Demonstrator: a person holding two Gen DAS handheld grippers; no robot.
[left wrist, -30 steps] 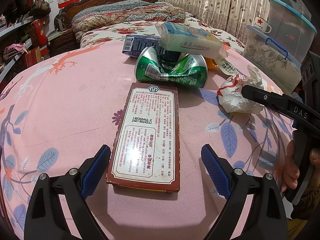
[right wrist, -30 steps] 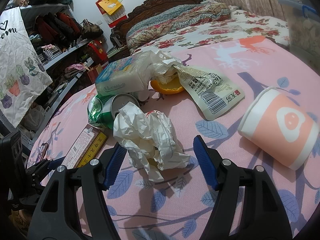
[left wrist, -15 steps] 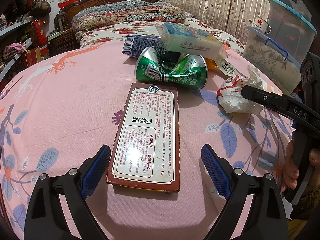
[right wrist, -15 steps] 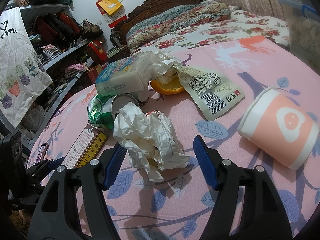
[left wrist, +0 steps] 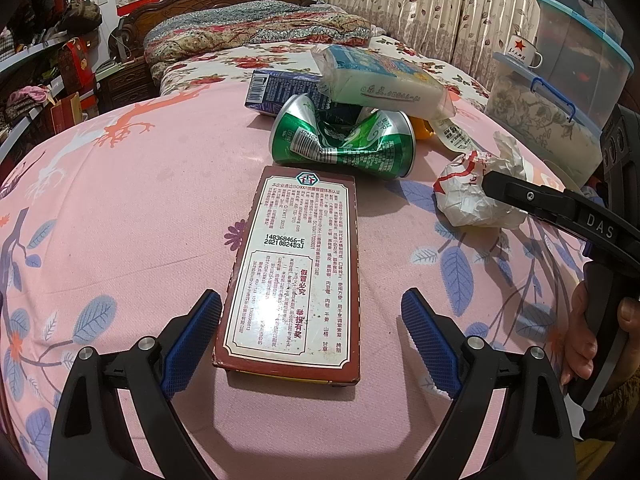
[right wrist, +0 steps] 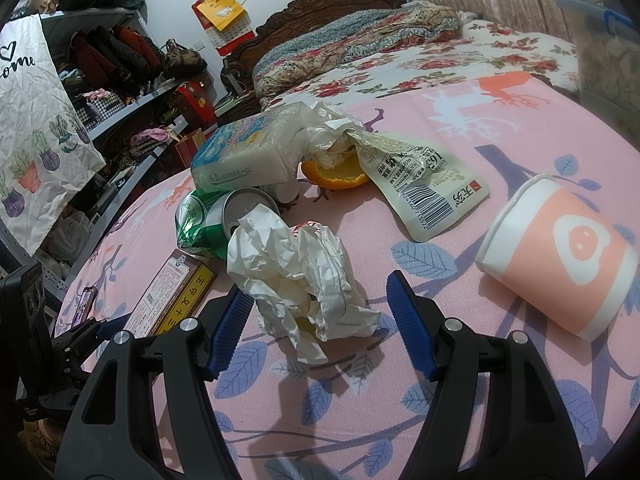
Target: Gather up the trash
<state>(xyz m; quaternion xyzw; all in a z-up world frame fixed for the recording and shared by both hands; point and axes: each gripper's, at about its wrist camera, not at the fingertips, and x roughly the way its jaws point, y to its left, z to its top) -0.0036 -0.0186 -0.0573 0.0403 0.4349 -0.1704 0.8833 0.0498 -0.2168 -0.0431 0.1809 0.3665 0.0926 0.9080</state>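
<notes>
Nothing has shifted since a second ago: our left gripper point(left wrist: 311, 338) gapes around the flat printed box point(left wrist: 294, 272), our right gripper point(right wrist: 320, 322) (equally wide) around the crumpled paper point(right wrist: 304, 272), mid-tablecloth; nothing collected.

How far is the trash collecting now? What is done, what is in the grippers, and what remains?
Nothing looks collected yet. Both grippers are open and empty: the left gripper straddles the brown box, the right gripper brackets the crumpled paper. Also left on the pink cloth: green can, paper cup, pouch, orange peel.
</notes>
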